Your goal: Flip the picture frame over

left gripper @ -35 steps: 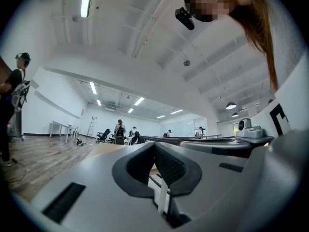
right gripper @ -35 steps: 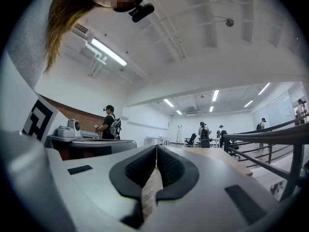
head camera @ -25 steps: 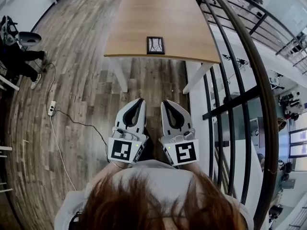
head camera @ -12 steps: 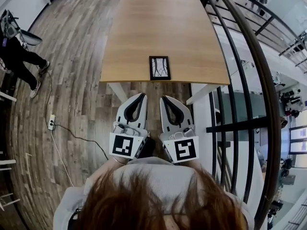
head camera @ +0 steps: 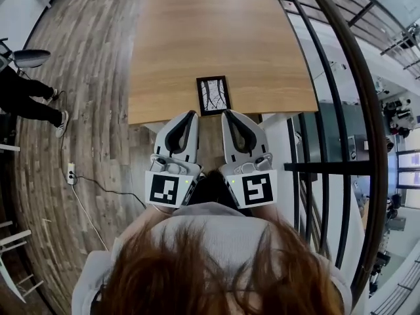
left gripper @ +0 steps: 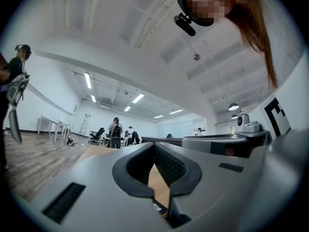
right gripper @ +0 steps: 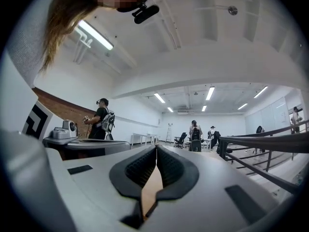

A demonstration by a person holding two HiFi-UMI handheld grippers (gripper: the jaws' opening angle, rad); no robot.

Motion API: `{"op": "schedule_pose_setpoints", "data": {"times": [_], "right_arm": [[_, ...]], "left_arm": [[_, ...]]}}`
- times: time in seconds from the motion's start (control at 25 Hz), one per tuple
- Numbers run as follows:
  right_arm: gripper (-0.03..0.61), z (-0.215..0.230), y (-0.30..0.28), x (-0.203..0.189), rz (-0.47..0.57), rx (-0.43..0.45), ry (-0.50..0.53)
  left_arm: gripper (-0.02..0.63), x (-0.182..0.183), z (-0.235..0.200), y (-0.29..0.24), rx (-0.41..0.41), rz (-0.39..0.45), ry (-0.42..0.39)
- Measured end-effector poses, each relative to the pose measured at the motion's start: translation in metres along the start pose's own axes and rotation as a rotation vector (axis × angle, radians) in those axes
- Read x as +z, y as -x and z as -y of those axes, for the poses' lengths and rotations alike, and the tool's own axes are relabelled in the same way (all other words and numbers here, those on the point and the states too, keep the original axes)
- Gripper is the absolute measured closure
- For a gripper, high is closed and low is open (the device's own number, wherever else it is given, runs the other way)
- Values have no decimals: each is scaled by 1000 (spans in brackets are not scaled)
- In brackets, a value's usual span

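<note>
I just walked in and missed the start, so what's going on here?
A person stands at the near edge of a wooden table, holding a claw in each hand. The left claw and right claw are side by side, both shut and empty, with their tips close to the picture frame. The frame lies flat, picture side up, by the table's near edge. Neither claw appears to touch it, so the flip has not begun.
</note>
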State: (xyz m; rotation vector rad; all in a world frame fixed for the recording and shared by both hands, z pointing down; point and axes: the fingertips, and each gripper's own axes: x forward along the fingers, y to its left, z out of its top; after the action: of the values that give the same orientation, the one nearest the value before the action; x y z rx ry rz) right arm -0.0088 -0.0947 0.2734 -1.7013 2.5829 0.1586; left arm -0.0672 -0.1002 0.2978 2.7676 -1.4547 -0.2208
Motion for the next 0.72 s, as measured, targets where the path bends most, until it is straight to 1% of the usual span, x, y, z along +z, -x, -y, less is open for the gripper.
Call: {"op": "schedule_pose_setpoints", "data": {"times": [0.08, 0.16, 0.2, 0.24, 0.28, 0.32, 0.4, 0.44, 0.48, 0.52, 0.56, 0.6, 0.72], "right_arm": [[563, 1, -5, -5, -9, 7, 0], [563, 5, -5, -18, -51, 24, -20], [563, 8, -4, -28, -71, 35, -55], [563, 11, -2, -38, -77, 41, -131], [563, 17, 0, -48, -69, 41, -261], [561, 23, 1, -59, -55, 33, -438], [561, 39, 1, -90, -37, -4, -853], [561, 45, 2, -109, -38, -30, -1032], [560, 50, 3, -128, -47, -58, -1162], [557, 52, 5, -146, -60, -84, -1246], [512, 53, 7, -163, -73, -102, -1296], [466, 54, 8, -178, -84, -115, -1329], [397, 56, 7, -213, -93, -159, -1415]], "left_arm": [[607, -1, -2, -5, -1, 1, 3], [607, -3, -4, -10, 3, -2, 10], [607, -5, -4, -11, 7, -6, 18], [607, -9, -4, -12, 9, -13, 29], [607, -14, -4, -12, 7, -26, 41], [607, -20, -3, -13, 3, -42, 50], [607, -32, -2, -14, -7, -74, 56], [607, -36, -2, -14, -10, -86, 55], [607, -41, -2, -13, -10, -97, 55], [607, -45, -2, -11, -9, -110, 53], [607, -50, -3, -9, -8, -123, 52], [607, -54, -3, -7, -6, -135, 52], [607, -65, -9, -2, 7, -165, 53]]}}
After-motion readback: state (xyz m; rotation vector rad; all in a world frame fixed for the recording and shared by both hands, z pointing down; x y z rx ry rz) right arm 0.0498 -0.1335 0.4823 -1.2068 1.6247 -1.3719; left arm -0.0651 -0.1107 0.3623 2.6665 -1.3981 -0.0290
